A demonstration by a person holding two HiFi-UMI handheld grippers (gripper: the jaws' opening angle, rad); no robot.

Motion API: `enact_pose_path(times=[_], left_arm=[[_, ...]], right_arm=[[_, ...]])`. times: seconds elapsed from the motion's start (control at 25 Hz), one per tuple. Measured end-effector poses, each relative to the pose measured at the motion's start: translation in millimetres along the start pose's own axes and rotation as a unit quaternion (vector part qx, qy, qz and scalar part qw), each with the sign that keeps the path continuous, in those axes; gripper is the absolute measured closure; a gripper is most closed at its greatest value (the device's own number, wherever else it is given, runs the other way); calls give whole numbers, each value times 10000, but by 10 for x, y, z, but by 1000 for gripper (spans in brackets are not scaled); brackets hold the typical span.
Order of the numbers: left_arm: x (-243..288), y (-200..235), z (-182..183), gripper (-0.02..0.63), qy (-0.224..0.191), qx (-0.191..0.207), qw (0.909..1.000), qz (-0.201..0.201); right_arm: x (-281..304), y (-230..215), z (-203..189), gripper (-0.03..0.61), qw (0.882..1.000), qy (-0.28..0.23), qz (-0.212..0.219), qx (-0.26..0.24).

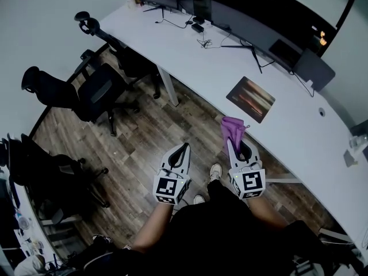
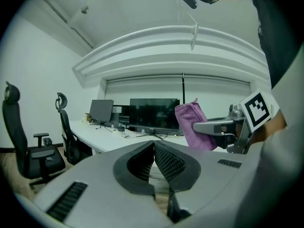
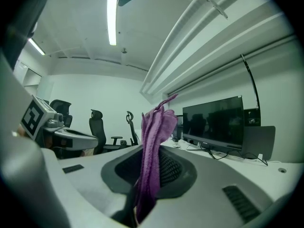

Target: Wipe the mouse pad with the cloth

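Note:
A purple cloth [image 1: 233,129] sticks up out of my right gripper [image 1: 237,143], which is shut on it. In the right gripper view the cloth [image 3: 153,146] stands pinched between the jaws. The dark mouse pad [image 1: 250,99] lies on the white desk [image 1: 190,50], just beyond the cloth. My left gripper [image 1: 183,149] hangs over the wooden floor, left of the right one, shut with nothing in it. From the left gripper view [image 2: 154,144] the cloth [image 2: 192,126] and the right gripper [image 2: 223,127] show to the right.
Monitors [image 1: 241,10] and cables [image 1: 210,39] line the desk's far side. Black office chairs [image 1: 86,91] stand on the wooden floor [image 1: 144,137] to the left. The person's shoes [image 1: 215,171] are just short of the desk edge.

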State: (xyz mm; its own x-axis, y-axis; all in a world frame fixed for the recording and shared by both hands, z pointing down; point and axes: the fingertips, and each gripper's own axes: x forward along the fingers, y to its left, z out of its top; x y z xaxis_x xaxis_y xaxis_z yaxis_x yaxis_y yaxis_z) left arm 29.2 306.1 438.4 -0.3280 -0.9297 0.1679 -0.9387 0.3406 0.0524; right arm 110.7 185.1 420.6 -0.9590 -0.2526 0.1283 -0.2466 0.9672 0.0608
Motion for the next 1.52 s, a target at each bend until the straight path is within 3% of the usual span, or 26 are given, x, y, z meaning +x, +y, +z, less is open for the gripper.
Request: enact_pose_path(times=[0.24,0.96,1.16,1.52], left_arm=[[431,114,88,592,66,73,10000,-13],[1687,161,315,592,154,123,9997,-125],[1954,164,292,592,291,223,9993,15],[2174,363,211,592,334,-87,9994,-52]], right_arm=[[401,-303,84,509,9999,-153,-55,-53],[1201,-1266,-41,508,9999,126,-38,-3],[1320,-1472,-82,509,9999,144,-23,12],[1538,-1631,-197,508,9992,377,-120,13]])
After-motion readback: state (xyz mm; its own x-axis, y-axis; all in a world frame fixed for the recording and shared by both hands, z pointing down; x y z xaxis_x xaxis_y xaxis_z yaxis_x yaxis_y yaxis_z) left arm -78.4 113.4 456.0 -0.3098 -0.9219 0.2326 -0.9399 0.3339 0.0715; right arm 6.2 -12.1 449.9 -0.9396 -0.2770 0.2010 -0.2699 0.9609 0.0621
